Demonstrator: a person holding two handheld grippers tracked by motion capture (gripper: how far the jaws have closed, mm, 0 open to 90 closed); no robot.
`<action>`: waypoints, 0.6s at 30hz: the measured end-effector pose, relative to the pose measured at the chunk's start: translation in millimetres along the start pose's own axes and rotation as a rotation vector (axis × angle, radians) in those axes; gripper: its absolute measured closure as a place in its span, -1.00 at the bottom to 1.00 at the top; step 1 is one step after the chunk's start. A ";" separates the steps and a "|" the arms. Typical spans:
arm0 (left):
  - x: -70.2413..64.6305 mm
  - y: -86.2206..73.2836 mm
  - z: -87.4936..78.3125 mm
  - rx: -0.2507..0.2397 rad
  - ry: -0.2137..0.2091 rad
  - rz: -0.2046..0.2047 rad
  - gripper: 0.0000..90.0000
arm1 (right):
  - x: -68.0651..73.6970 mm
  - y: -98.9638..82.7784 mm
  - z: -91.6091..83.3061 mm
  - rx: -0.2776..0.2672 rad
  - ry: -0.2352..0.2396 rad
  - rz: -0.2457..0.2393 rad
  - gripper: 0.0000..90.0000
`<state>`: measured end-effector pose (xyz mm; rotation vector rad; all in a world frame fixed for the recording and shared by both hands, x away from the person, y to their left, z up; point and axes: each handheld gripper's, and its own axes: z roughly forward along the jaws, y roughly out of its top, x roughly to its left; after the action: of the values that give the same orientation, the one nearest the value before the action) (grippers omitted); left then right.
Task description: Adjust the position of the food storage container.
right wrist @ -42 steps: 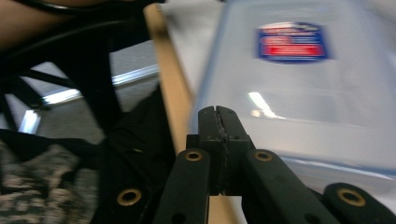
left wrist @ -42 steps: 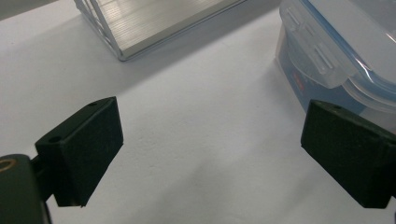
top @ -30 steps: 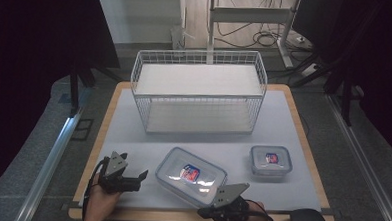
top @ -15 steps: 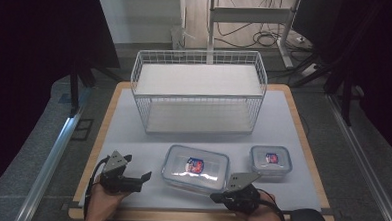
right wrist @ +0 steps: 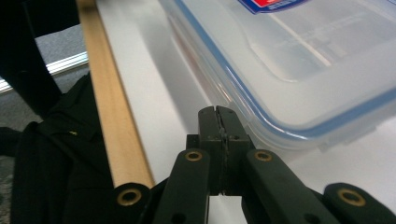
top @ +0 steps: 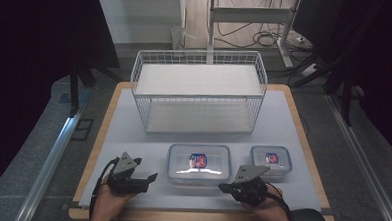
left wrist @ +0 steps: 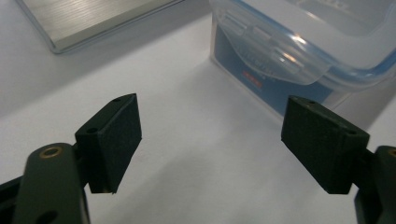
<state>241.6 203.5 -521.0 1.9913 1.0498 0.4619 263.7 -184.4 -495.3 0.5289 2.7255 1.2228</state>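
A large clear lidded container (top: 199, 163) with a blue seal and a red-and-blue label sits near the table's front, a smaller matching one (top: 271, 160) to its right. My left gripper (top: 150, 180) lies left of the large container, pointing at it. In the left gripper view the left gripper (left wrist: 210, 121) is open; its jaws have just been closing a little, with only bare table between them, and the container's corner (left wrist: 299, 42) lies ahead. My right gripper (top: 224, 188), shut and empty, rests by the large container's front right corner. Its closed tips (right wrist: 219, 116) lie beside the container wall (right wrist: 289, 60).
A white wire basket (top: 197, 90) with a shelf stands at the back of the white mat. The table's wooden front edge (right wrist: 112, 116) runs close beside the right gripper. A person's hands and dark sleeves come in at the bottom.
The large container has turned from a slant to square with the table edge. My right gripper has moved to the right and slightly back. The left gripper has stayed put.
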 end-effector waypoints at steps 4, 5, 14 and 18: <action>0.0 -0.6 0.9 0.006 0.002 0.008 -0.58 | -9.3 -1.9 -3.6 -0.008 -0.021 0.025 1.00; -0.1 -0.6 1.0 0.006 0.002 0.009 -0.59 | -10.6 -1.9 -3.5 -0.009 -0.020 0.027 1.00; 1.7 -2.3 -0.4 0.016 0.019 0.015 -0.62 | -10.1 -0.8 -13.3 -0.038 -0.011 0.032 0.87; 5.1 -3.0 -3.4 -0.012 0.008 -0.013 -0.68 | -20.1 -8.5 -25.2 -0.045 -0.025 0.049 0.60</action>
<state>240.9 210.3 -521.6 1.9725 1.0623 0.4689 274.2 -214.5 -485.6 0.6054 2.6727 1.2775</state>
